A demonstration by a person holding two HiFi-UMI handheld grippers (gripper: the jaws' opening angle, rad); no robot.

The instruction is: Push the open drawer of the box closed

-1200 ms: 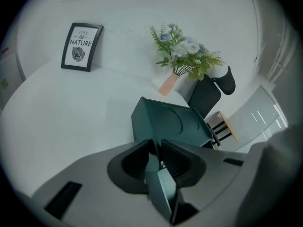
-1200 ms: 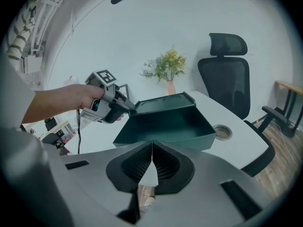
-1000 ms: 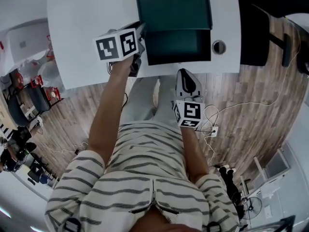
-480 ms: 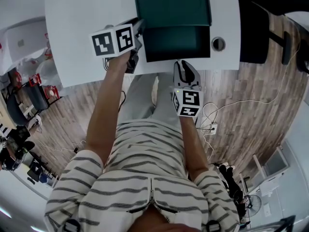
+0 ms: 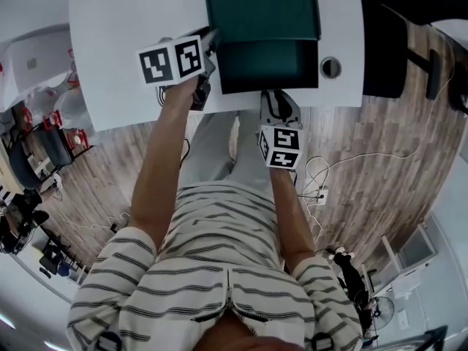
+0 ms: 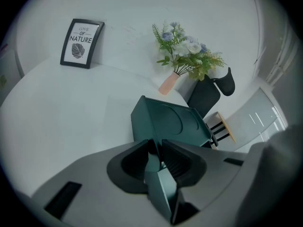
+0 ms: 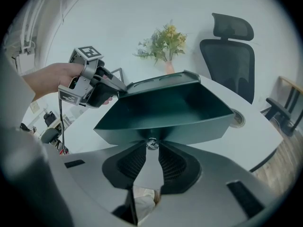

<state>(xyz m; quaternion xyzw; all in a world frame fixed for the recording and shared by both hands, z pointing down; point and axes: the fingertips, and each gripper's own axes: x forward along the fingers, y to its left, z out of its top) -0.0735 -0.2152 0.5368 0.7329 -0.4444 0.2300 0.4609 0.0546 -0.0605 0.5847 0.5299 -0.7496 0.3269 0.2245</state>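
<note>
Two grippers are at the drawer. My right gripper (image 7: 151, 150) has just been opening its jaws. They stand apart with the drawer's small metal knob (image 7: 152, 144) at their tips, and neither pad presses on it. My left gripper (image 6: 158, 154) sits at the left wall of the drawer (image 7: 165, 110), right where it meets the box (image 5: 262, 12). Its jaws have eased a shade wider, yet the thin wall fills the gap and both pads lie against it. The drawer, dark green like the box, is pulled out towards me, with its front close to the near edge of the white tabletop (image 5: 124, 20). A round cable port (image 5: 330, 67) is set into the tabletop just right of the drawer. Beyond the box, a vase of flowers (image 6: 176, 63) and a framed print (image 6: 80, 44) stand towards the far edge.
</note>
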